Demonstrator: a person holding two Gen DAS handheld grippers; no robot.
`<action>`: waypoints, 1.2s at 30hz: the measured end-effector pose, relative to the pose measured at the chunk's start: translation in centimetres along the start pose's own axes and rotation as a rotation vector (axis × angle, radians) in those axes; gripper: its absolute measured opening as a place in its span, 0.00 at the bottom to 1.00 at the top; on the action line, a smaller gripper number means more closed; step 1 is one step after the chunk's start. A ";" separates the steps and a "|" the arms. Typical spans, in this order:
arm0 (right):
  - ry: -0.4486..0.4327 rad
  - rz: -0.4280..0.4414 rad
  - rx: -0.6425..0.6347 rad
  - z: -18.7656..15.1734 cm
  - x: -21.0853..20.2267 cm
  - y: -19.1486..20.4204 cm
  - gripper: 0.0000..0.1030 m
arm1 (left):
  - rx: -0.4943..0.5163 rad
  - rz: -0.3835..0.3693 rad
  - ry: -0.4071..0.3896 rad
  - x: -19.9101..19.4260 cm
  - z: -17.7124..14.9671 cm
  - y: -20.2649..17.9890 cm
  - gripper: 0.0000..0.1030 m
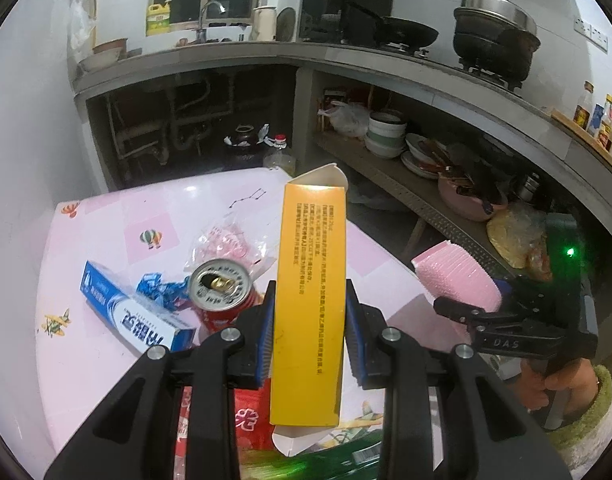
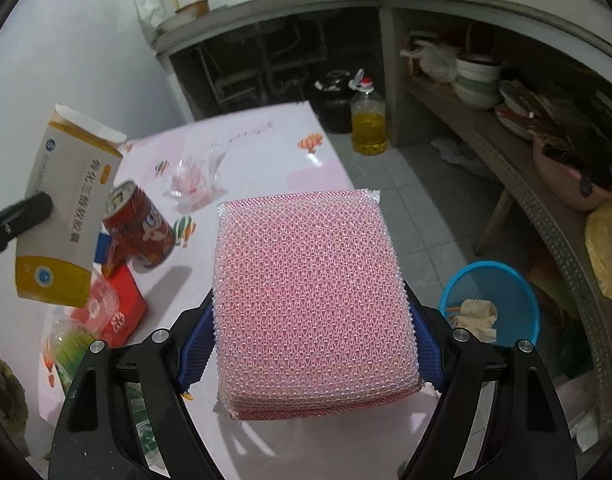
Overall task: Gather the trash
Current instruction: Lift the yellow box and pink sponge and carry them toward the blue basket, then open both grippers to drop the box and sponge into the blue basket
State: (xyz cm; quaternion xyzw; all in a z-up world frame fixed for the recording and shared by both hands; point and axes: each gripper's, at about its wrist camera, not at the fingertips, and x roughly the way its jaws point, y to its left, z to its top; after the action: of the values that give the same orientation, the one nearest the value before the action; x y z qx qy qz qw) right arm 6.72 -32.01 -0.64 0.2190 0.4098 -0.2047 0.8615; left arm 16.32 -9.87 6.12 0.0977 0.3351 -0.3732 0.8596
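Over the pink patterned table (image 1: 106, 360), my left gripper (image 1: 309, 332) is clamped on a tall yellow-and-white cardboard carton (image 1: 311, 300), its blue pads (image 1: 266, 336) pressed against both long sides and the carton lifted clear of the tabletop, its top flap open. My right gripper (image 2: 312, 344) is closed on a pink mesh scouring-pad pack (image 2: 314, 300), squeezed from left and right; it hangs near the table's right edge.

Below the carton I see a red drink can (image 1: 218, 292) standing upright, touching a blue-and-white toothpaste box (image 1: 134, 312) that lies flat. A crumpled blue foil wrapper (image 1: 162, 286) sits between them, and a clear plastic bag with pink print (image 1: 230, 240) lies just behind the can. A red packet (image 2: 118, 312) and a green plastic bottle (image 2: 72, 340) lie at the near edge.

Off the table's right side, a round blue plastic basket (image 2: 502, 280) stands on the tiled floor with crumpled paper inside; open floor lies between it and the table.
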 end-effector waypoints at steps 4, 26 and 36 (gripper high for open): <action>-0.034 0.002 0.037 0.1 -1.4 -1.4 0.75 | 0.031 -0.006 -0.011 -0.1 0.9 -1.7 0.28; -0.122 -0.121 0.533 -5.5 -6.4 -18.8 0.75 | 0.158 -0.351 0.220 10.6 8.0 -17.8 0.28; -0.041 -0.108 0.827 -10.4 -2.2 -27.0 0.75 | 0.170 -0.396 0.473 22.4 7.0 -26.6 0.29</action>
State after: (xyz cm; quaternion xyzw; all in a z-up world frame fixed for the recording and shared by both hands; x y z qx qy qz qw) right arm -15.30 -48.09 -10.43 0.5206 0.2867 -0.4013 0.6969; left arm 12.17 -44.34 -0.93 0.1862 0.5059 -0.5268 0.6572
